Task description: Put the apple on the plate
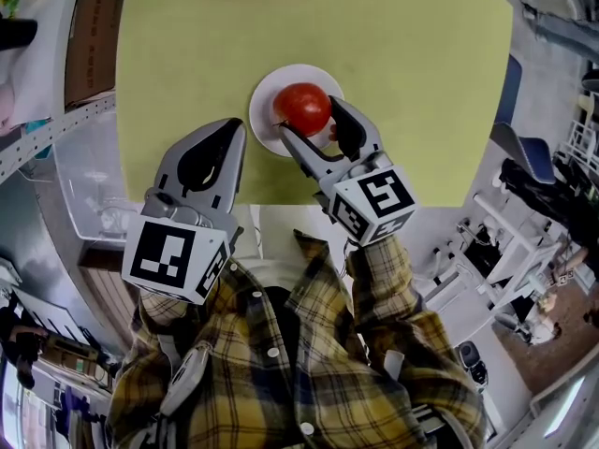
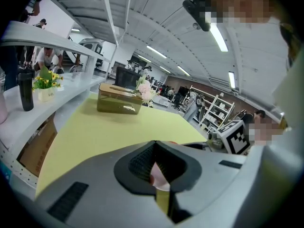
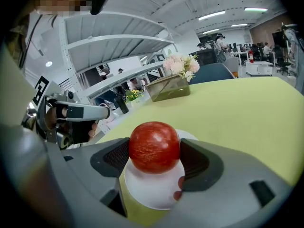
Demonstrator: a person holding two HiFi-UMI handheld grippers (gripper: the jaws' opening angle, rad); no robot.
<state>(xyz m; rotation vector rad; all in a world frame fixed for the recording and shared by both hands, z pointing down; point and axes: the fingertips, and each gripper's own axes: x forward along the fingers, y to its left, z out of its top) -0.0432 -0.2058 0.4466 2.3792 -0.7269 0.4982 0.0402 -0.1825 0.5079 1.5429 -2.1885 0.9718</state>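
At the far left of the head view a cardboard box (image 1: 92,40) sits in the upper corner, with a clear plastic bin (image 1: 89,185) below it, beside the edge of the yellow-green desk (image 1: 393,64). Next comes the left gripper (image 1: 232,127), at centre left over the near edge of the desk, its tips pointing up the frame. Its own view shows the jaws clenched together with nothing held between them, only a sliver of white showing through the gap in the pads of the left gripper (image 2: 155,144). A brown box of flowers (image 2: 118,102) stands farther back on the desk. Just right of that gripper, at the middle of the head view, lies the white plate (image 1: 271,92). The red apple (image 1: 301,108) is over the plate's right half. The right gripper (image 1: 309,118) is clamped on the apple, one pad on each side, which the right gripper view confirms. There the apple (image 3: 154,146) sits squarely between the dark pads above the plate (image 3: 152,194); whether it touches the plate cannot be told. A plaid shirt (image 1: 281,363) fills the bottom of the head view.
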